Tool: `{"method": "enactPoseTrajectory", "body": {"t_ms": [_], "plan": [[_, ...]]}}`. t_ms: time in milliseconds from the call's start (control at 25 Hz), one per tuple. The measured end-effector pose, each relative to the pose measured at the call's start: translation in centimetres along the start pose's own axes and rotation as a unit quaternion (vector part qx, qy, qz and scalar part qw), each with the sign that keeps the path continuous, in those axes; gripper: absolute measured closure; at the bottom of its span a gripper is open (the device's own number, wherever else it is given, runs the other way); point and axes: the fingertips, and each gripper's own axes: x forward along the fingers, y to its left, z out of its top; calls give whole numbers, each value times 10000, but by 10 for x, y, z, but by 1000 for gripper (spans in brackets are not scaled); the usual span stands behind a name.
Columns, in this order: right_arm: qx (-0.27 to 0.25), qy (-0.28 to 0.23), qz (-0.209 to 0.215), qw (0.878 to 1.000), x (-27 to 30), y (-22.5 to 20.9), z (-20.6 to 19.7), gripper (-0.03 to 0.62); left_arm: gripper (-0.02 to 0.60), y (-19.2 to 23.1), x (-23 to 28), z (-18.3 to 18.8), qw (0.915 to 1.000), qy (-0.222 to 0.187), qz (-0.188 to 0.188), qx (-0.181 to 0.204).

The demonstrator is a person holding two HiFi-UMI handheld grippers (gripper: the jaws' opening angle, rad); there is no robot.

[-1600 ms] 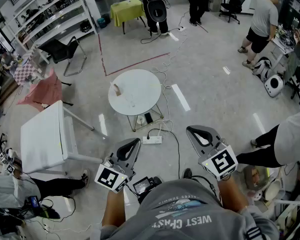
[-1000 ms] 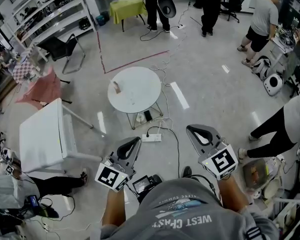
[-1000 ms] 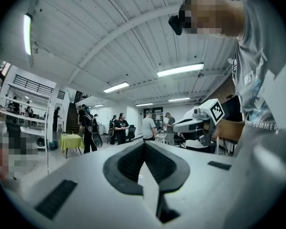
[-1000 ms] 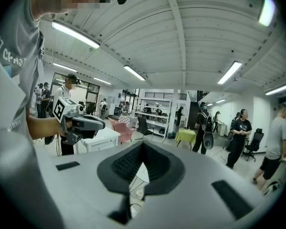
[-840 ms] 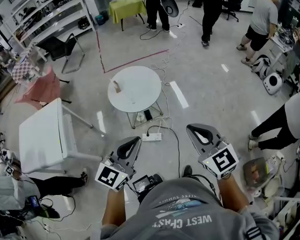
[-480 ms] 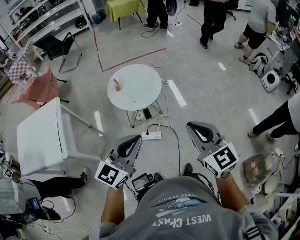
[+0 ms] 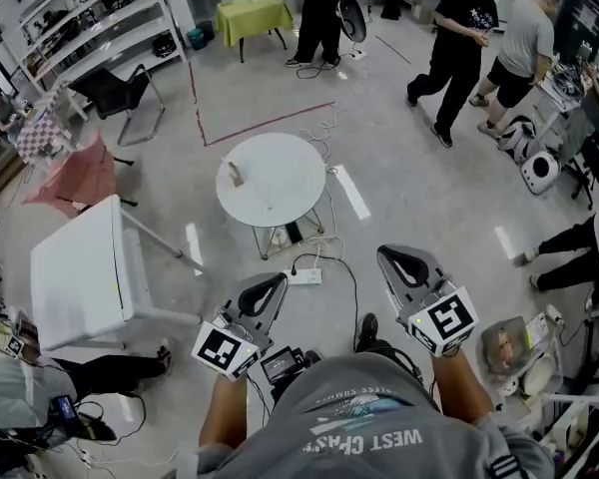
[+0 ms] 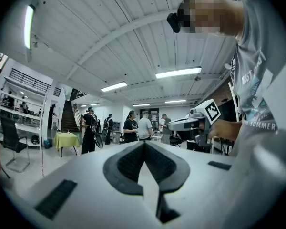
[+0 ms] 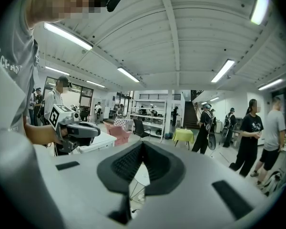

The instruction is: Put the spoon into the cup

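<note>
A round white table [image 7: 280, 173] stands on the floor a few steps ahead. On its left part is a small brown cup [image 7: 237, 176]; a thin pale thing near its front edge, perhaps the spoon [image 7: 265, 206], is too small to tell. My left gripper [image 7: 271, 283] and right gripper [image 7: 398, 258] are held up near my chest, well short of the table. Both are shut with nothing between the jaws. The left gripper view shows its jaws meeting at the tip [image 8: 144, 145]; in the right gripper view the tip [image 9: 142, 145] meets too, with the white table [image 9: 142, 174] showing below it.
A white rectangular table [image 7: 80, 272] stands at the left, with a power strip [image 7: 303, 277] and cables on the floor before the round table. Further off are a black chair [image 7: 130, 96], a pink draped chair [image 7: 85, 178], a yellow-green table [image 7: 252, 13], and several people at the back and right.
Both grippers have stayed almost still and shut. The view has drifted slightly. A person in black has walked rightward across the back, and my foot now shows between the grippers.
</note>
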Motion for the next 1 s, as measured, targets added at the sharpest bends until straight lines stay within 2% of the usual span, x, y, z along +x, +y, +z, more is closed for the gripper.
{"method": "enactPoseTrajectory", "body": {"t_ms": [360,1000], "plan": [[138,-81,410,9990,28,-38,-7,591,578,9,38,-6,9993,220,287,-8],[283,-209,1230,9918,55,-129,-19,591,578,14,117,5,9925,360,1170,52]]}}
